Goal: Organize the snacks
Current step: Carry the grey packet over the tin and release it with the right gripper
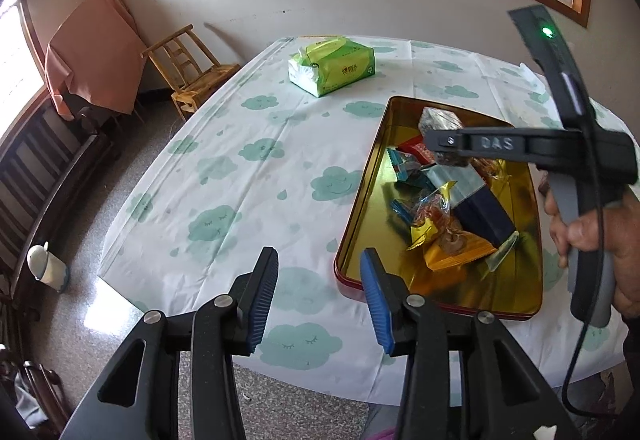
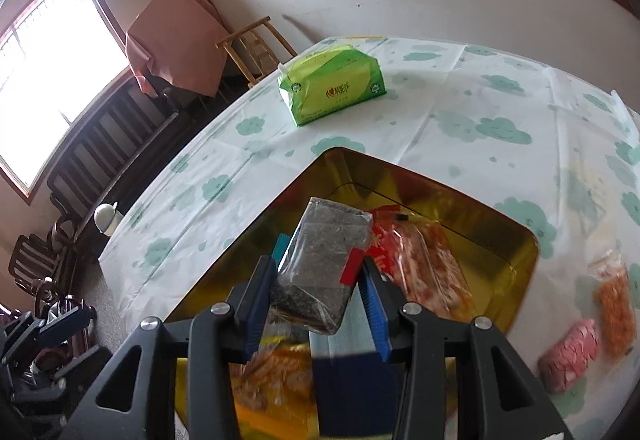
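Observation:
A gold tin tray (image 1: pixel 360 224) with a red rim lies on the cloud-print tablecloth and holds several wrapped snacks (image 1: pixel 448 208). My left gripper (image 1: pixel 320 300) is open and empty, above the table just left of the tray's near corner. My right gripper (image 2: pixel 316 300) is over the tray (image 2: pixel 520 252) with a clear packet of dark snack (image 2: pixel 324 260) between its jaws; the left pad touches it, a small gap shows at the right pad. In the left wrist view the right gripper (image 1: pixel 436 144) reaches over the tray's far end. An orange packet (image 2: pixel 616 308) and a pink packet (image 2: pixel 568 356) lie on the cloth right of the tray.
A green tissue pack (image 1: pixel 332 68) lies at the far side of the table (image 1: pixel 224 176). A wooden chair (image 1: pixel 192 68) and a cloth-draped piece of furniture (image 1: pixel 92 52) stand by the wall. A dark bench (image 1: pixel 44 176) and a white bin (image 1: pixel 46 266) are at the left.

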Demonstrator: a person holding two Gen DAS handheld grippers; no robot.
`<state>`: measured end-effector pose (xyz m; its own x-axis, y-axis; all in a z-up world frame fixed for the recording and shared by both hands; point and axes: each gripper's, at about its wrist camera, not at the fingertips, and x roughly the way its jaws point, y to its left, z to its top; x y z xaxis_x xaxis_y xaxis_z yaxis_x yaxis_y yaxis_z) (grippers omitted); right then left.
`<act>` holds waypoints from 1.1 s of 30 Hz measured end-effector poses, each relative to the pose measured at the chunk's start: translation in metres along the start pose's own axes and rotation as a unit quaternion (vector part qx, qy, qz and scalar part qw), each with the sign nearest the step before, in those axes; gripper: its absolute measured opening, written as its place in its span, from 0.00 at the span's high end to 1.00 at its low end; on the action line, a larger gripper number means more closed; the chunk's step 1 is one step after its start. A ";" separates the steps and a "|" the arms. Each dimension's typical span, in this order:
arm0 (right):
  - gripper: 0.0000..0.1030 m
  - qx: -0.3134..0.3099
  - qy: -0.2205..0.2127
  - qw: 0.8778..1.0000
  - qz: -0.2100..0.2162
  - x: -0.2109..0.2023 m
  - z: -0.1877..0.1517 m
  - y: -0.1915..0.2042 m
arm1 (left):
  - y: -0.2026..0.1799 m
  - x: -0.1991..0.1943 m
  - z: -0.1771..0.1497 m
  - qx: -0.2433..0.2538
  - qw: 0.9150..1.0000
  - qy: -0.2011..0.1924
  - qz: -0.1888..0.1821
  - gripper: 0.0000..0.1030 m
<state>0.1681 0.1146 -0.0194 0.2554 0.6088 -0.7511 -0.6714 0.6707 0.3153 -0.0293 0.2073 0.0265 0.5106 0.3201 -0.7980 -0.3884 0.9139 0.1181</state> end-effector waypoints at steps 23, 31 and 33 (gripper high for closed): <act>0.58 0.008 0.019 0.999 -0.030 0.032 0.023 0.002 | 0.000 0.010 -0.004 0.003 1.000 0.010 -0.005 0.56; 0.57 0.014 0.016 0.999 -0.024 0.030 0.022 0.002 | 0.000 0.011 -0.004 0.005 1.000 0.012 -0.005 0.55; 0.57 0.014 0.015 1.000 -0.022 0.030 0.023 0.003 | 0.000 0.012 -0.004 0.005 1.000 0.012 -0.005 0.55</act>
<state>0.1897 0.1442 -0.0280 0.2620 0.5656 -0.7820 -0.6402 0.7082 0.2977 -0.0262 0.2099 0.0146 0.4959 0.3042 -0.8134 -0.3751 0.9198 0.1153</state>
